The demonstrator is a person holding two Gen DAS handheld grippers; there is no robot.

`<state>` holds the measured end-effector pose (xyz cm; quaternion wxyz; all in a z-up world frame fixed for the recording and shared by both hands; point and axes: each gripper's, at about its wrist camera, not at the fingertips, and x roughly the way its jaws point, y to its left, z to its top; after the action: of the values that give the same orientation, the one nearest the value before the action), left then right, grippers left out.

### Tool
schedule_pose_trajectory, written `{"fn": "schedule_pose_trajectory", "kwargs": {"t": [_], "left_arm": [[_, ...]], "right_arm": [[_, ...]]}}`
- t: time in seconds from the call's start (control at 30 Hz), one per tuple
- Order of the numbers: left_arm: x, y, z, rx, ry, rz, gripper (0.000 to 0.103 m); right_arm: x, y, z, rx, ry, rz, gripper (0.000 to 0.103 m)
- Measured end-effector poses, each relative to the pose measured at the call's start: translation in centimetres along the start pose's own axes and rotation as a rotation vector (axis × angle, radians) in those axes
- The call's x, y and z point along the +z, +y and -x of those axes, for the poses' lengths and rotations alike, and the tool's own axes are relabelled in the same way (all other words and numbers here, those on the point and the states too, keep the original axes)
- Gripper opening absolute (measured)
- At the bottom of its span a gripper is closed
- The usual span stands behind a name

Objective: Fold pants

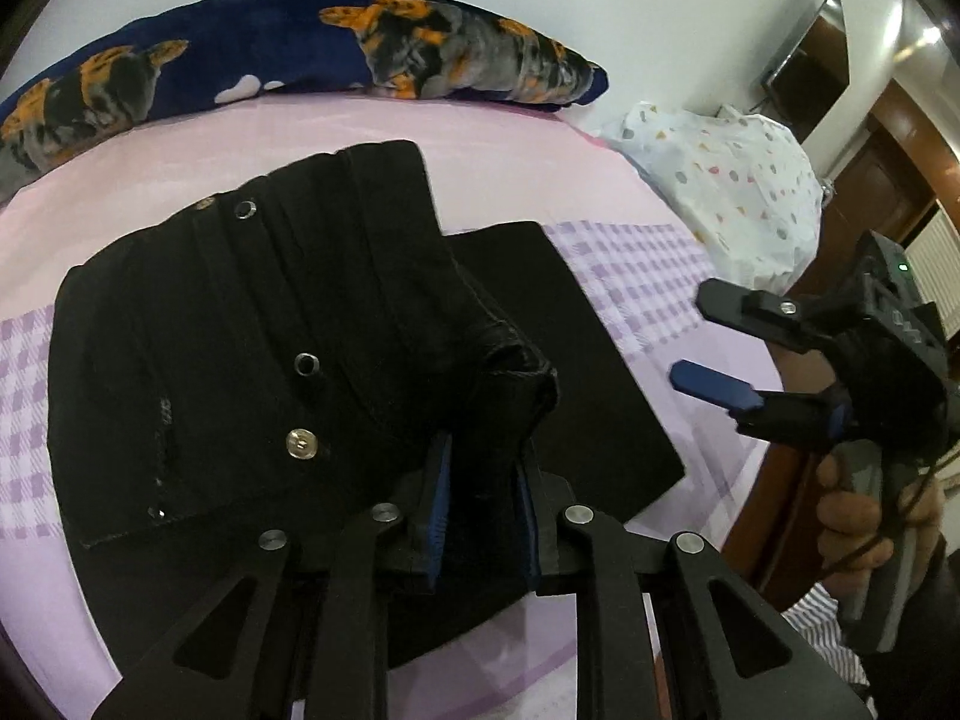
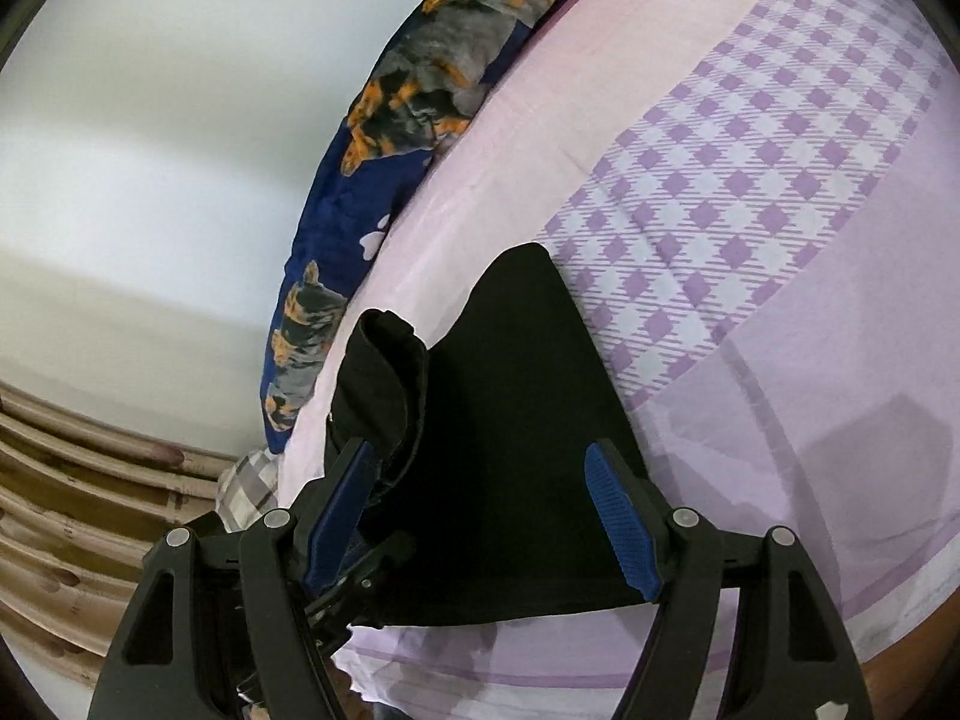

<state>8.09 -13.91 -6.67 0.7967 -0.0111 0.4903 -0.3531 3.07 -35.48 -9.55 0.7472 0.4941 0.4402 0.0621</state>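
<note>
Black pants (image 1: 240, 330) lie folded on the pink and purple checked bed sheet (image 1: 510, 138), waistband studs facing up. My left gripper (image 1: 483, 498) is shut on a bunched leg end of the pants, with black cloth filling the gap between its blue pads. That leg end is lifted over the flat part. My right gripper (image 1: 714, 348) hovers open to the right of the pants, held by a person's hand (image 1: 858, 522). In the right wrist view my right gripper (image 2: 480, 516) stands wide open over the pants (image 2: 510, 420), touching nothing.
A dark blue dog-print pillow (image 1: 270, 42) runs along the bed's far side by the wall and shows again (image 2: 420, 96). A white dotted bundle (image 1: 732, 192) sits at the bed's right corner. A wall screen (image 1: 810, 66) and curtains (image 2: 72, 510) lie beyond.
</note>
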Motion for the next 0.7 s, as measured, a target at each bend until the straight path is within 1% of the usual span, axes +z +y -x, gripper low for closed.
{"fn": "schedule_pose_trajectory", "kwargs": {"t": [0.03, 0.1, 0.2, 0.27, 0.3, 0.37, 0.47, 0.57, 0.7], "left_arm": [[0.0, -0.1, 0.4, -0.008, 0.004, -0.009, 0.026], [-0.1, -0.5, 1.2, -0.024, 0.001, -0.024, 0.027], [-0.1, -1.3, 2.9, -0.035, -0.047, -0.061, 0.029], [0.1, -0.9, 4.1, -0.004, -0.081, -0.057, 0.035], [0.0, -0.2, 4.9, 0.023, -0.108, -0.053, 0.035], [0.0, 1.2, 5.7, 0.075, -0.131, -0.027, 0.036], [-0.2, 3.9, 6.3, 0.143, -0.135, 0.043, 0.036], [-0.8, 6.4, 6.6, 0.206, -0.138, 0.104, 0.036], [-1.7, 8.4, 5.9, 0.243, -0.117, 0.146, 0.037]], "right_arm": [[0.0, -0.1, -0.1, -0.002, 0.002, 0.006, 0.071], [0.2, -0.1, -0.3, -0.003, 0.003, 0.018, 0.071], [0.4, 0.4, -0.9, 0.004, 0.019, 0.047, 0.071], [0.5, 0.9, -1.6, 0.014, 0.05, 0.073, 0.071], [0.5, 1.2, -1.9, 0.021, 0.069, 0.088, 0.071], [0.5, 1.9, -2.7, 0.05, 0.116, 0.12, 0.071], [0.7, 2.6, -4.3, 0.08, 0.189, 0.155, 0.071], [1.2, 3.1, -6.0, 0.098, 0.253, 0.184, 0.065], [2.1, 3.3, -8.1, 0.1, 0.305, 0.209, 0.061]]}}
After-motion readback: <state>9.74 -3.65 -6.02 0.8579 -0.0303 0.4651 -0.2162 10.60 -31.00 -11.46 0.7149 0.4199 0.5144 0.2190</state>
